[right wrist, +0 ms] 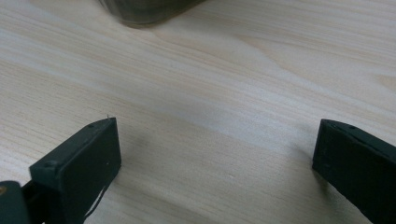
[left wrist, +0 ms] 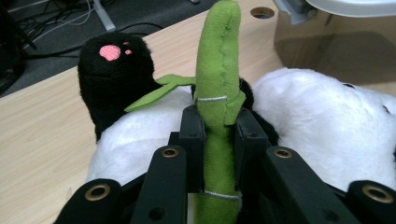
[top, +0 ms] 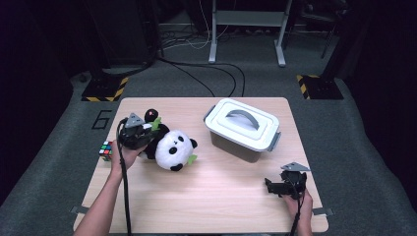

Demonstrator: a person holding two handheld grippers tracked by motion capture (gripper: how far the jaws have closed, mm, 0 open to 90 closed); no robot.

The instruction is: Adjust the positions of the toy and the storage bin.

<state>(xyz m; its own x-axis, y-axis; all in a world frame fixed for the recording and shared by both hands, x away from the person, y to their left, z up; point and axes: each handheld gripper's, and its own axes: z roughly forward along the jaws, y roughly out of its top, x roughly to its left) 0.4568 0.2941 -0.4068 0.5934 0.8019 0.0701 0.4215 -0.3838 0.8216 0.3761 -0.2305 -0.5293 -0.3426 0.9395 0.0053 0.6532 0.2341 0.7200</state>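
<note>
light: table (top: 206,196) bright, surroundings dark | shadows: soft, short | glare: mild on lid (top: 243,123) | blur: close jaws soft, high view grainy

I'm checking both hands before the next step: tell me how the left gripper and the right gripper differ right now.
The left gripper is shut on the panda toy's green bamboo stalk; the right gripper stands wide open with bare table between its jaws. In the high view the left sits against the panda toy, the right alone near the table's front corner. Both are black and hand-held.
</note>
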